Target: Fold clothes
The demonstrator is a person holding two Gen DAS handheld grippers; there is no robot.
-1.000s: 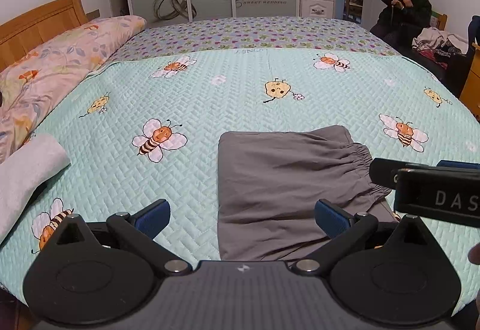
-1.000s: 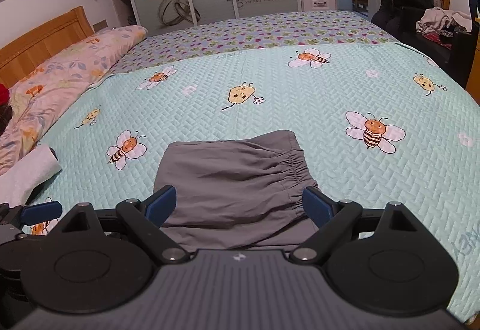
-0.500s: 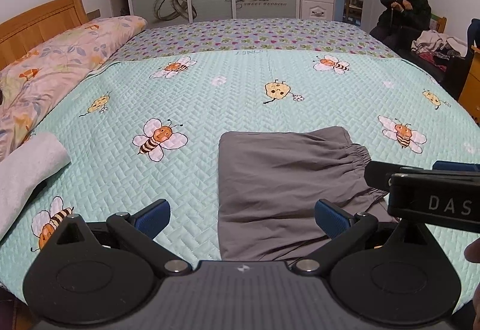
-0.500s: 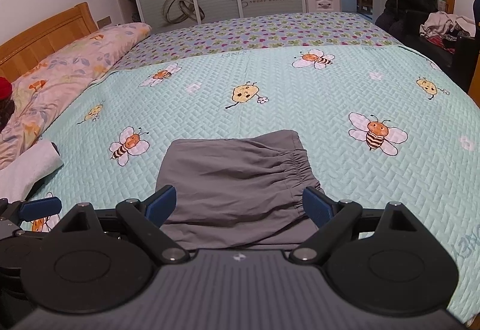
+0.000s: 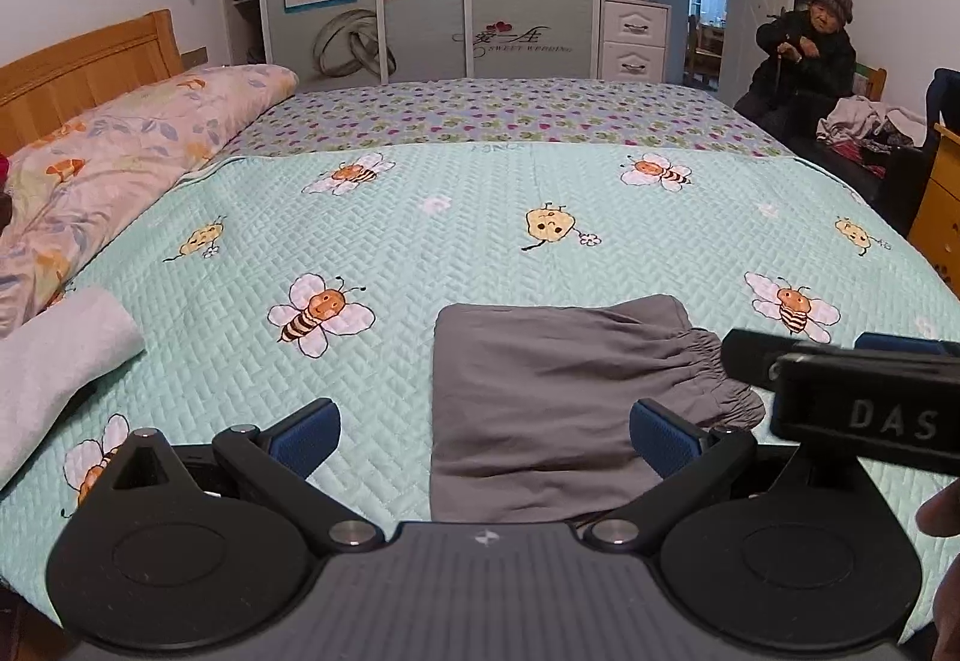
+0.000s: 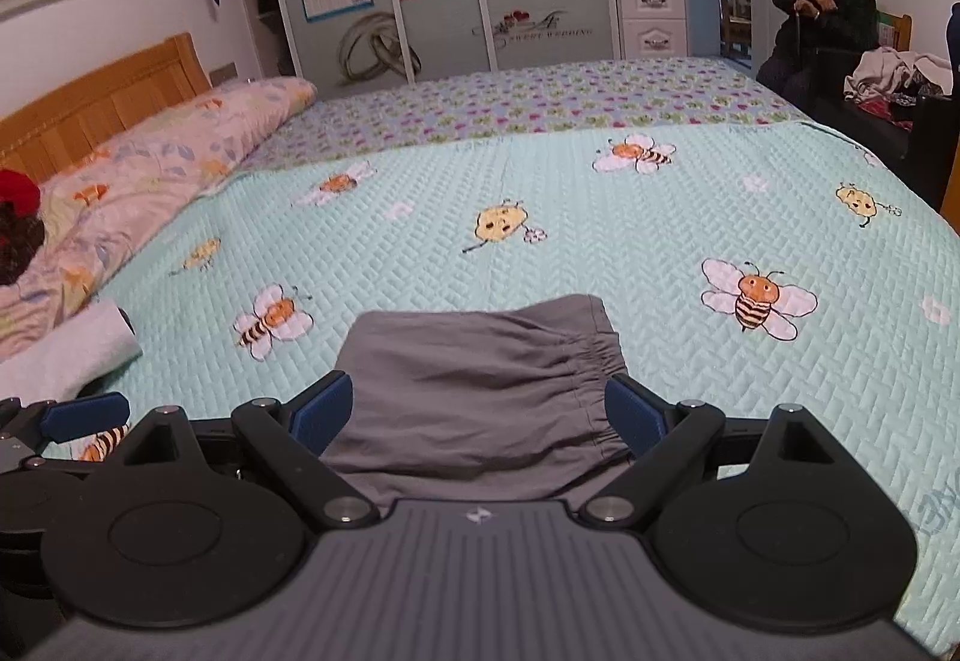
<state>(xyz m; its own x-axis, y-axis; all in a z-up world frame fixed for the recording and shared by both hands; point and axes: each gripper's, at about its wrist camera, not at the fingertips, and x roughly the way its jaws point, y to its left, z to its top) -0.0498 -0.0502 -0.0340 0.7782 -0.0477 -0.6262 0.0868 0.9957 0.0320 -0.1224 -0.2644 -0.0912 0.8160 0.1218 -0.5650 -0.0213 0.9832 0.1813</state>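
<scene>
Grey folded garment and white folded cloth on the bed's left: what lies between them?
Only bare bee-print quilt separates the grey folded garment from the white folded cloth, shown in the left wrist view.

Mint quilt [image 5: 480, 241] with bee print covers the near part of the bed; floral sheet [image 5: 510, 111] lies beyond it. Pink floral pillow [image 5: 132, 144] along the quilt's left edge, wooden headboard [image 5: 78, 72] behind it, pale folded cloth [image 5: 54, 361] nearer. Seated person [image 5: 804, 54] past the quilt's far right corner.
</scene>
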